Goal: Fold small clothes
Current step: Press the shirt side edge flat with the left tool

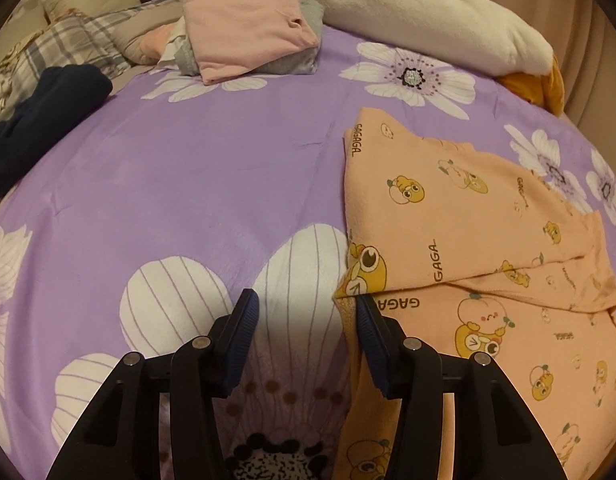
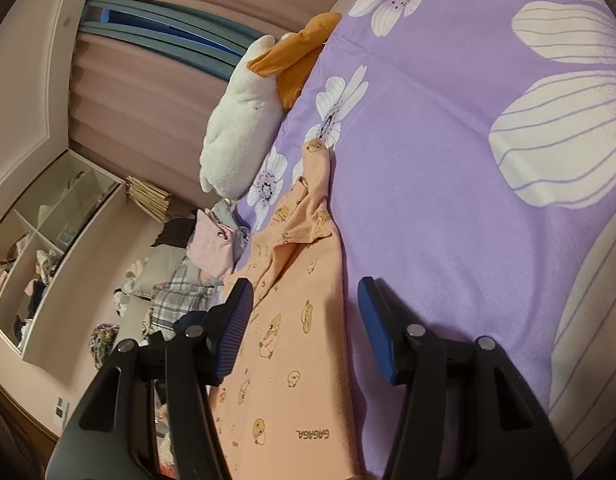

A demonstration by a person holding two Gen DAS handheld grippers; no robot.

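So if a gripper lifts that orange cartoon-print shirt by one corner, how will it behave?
The orange shirt will probably hang limp: it already lies in soft folds on the bedspread. It looks thin, so likely light. Lifted by one corner, its folded layers would probably slide open. Both the left gripper and the right gripper are open, neither gripping it.

On the peach-orange cotton garment with yellow cartoon prints (image 1: pixel 468 216), the word "GAGAGA." is being shown in dark letters near the folded edge, and "GAGA" is being repeated lower on it. In the right wrist view, "GAGAGA." is being seen upside down on the same garment (image 2: pixel 291 360).
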